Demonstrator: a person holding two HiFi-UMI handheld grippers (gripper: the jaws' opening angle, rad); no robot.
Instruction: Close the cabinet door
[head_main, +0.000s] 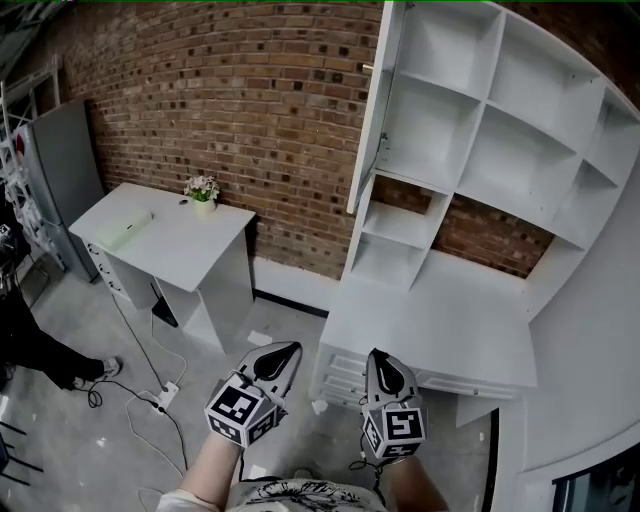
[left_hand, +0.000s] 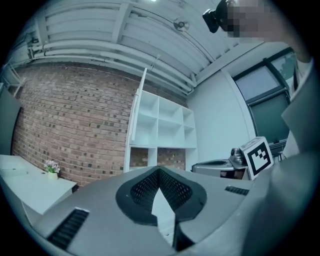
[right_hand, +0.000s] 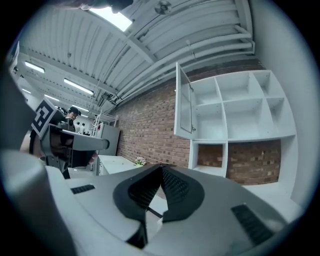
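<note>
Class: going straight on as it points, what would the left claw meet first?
Probably the white shelf unit, right of the open cabinet door; nothing shows between, though depth is unclear.

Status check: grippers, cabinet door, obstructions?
Both shut, empty: left gripper, right gripper, short of the shelves. Target cabinet door open, swung out at shelves' upper left. Nothing visible in its swing; desk sits below.
</note>
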